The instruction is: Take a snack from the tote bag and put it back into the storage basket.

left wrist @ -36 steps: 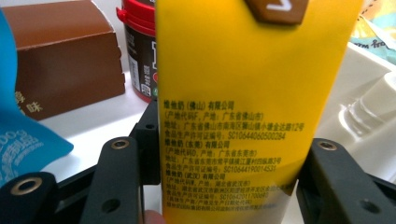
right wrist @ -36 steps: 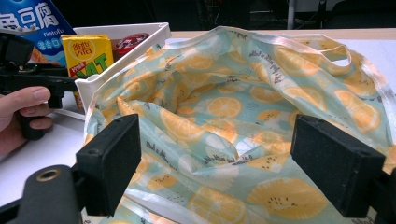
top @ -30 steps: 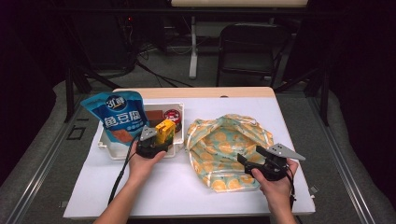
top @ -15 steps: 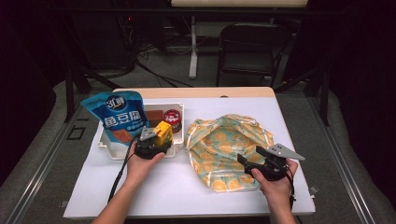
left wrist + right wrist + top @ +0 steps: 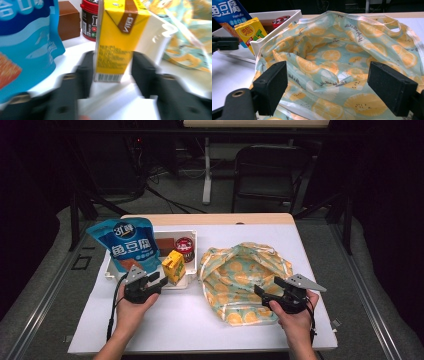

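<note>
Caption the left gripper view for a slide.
Left gripper closing around a yellow drink carton in the white tray.

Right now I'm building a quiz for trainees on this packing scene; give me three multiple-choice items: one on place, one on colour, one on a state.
1. Where does the yellow drink carton stand?
A. in the white tray
B. inside the bag
C. on the floor

2. What colour is the lid of the small jar?
A. green
B. red
C. white

3. How is the lemon-print fabric bag?
A. folded flat
B. zipped shut
C. lying open

Answers: 1 A, it stands at the tray's front corner, with the left gripper straddling it. 2 B, the lid looks red in both the high and left gripper views. 3 C, its mouth gapes before the right gripper.
</note>
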`<state>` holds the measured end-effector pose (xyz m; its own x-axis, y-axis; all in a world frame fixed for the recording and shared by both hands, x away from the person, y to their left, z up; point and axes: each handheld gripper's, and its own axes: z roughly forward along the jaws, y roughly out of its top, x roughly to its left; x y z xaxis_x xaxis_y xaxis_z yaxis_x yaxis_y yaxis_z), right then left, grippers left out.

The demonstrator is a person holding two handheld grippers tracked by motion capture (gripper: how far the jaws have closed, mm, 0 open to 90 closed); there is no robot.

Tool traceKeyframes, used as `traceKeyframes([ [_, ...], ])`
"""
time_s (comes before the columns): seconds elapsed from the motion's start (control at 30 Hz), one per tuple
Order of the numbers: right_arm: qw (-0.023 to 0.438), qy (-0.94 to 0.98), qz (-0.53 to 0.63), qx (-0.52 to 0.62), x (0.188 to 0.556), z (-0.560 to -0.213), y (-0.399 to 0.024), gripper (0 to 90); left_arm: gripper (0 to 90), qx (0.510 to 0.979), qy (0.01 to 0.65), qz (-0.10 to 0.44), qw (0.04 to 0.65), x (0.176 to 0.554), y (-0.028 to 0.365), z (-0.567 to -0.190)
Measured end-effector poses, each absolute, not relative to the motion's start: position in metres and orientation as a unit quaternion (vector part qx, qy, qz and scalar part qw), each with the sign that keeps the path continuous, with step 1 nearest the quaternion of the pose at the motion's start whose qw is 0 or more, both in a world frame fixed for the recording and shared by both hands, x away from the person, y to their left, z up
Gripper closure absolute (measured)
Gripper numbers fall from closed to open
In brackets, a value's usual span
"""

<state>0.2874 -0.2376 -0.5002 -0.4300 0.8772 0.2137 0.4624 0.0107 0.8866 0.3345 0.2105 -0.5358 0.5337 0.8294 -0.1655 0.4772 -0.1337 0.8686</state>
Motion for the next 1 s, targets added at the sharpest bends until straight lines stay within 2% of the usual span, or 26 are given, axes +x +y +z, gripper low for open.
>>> traceKeyframes([
  [0.1,0.205,0.682,0.502,0.491,0.288,-0.5,-0.236,15.9,89.7,0.743,0.427,0.162,0.49,0.336,0.201,-0.536],
  [0.4,0.204,0.684,0.5,0.491,0.288,-0.502,-0.233,16.1,89.6,0.757,0.417,0.175,0.471,0.343,0.169,-0.541],
  [1.0,0.203,0.685,0.496,0.493,0.289,-0.503,-0.235,16.2,90.0,0.716,0.484,0.182,0.468,0.355,0.195,-0.544],
])
